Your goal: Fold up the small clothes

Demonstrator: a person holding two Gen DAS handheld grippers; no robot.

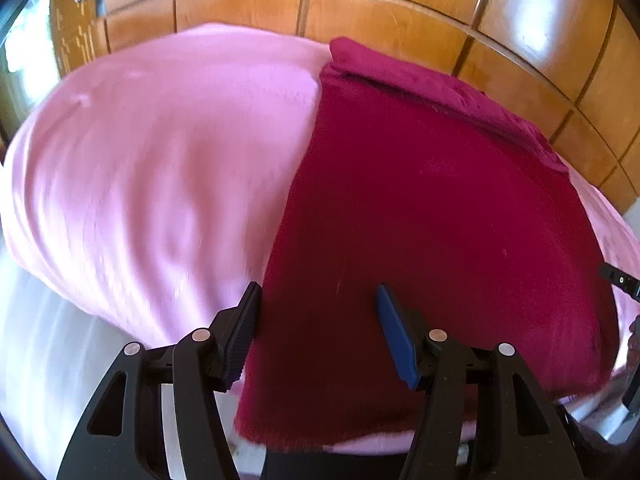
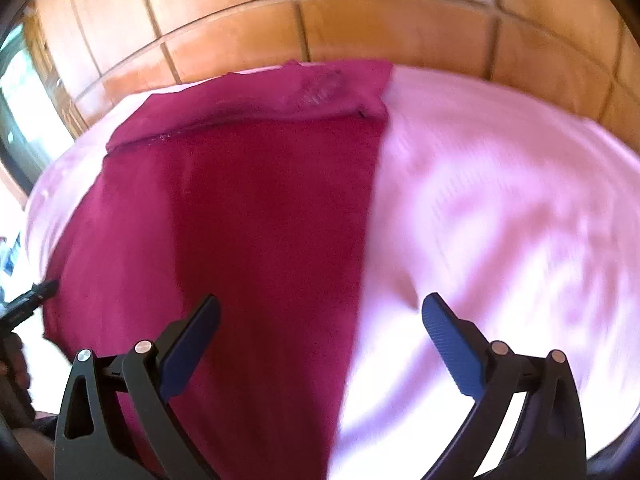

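A dark red garment [image 1: 432, 220] lies flat on a pink sheet [image 1: 160, 160], with a folded band along its far edge. My left gripper [image 1: 318, 300] is open and empty above the garment's near left edge. In the right wrist view the garment [image 2: 248, 220] fills the left half and the pink sheet [image 2: 500, 208] the right. My right gripper [image 2: 320, 316] is open and empty, straddling the garment's right edge. The left gripper's tip [image 2: 40, 292] shows at the far left, and the right gripper's tip [image 1: 622, 280] shows at the far right of the left wrist view.
An orange tiled floor [image 1: 360, 8] lies beyond the sheet's far edge. A wooden door [image 1: 76, 12] stands at the far left. The sheet's near left edge drops off toward a pale blurred area [image 1: 48, 340].
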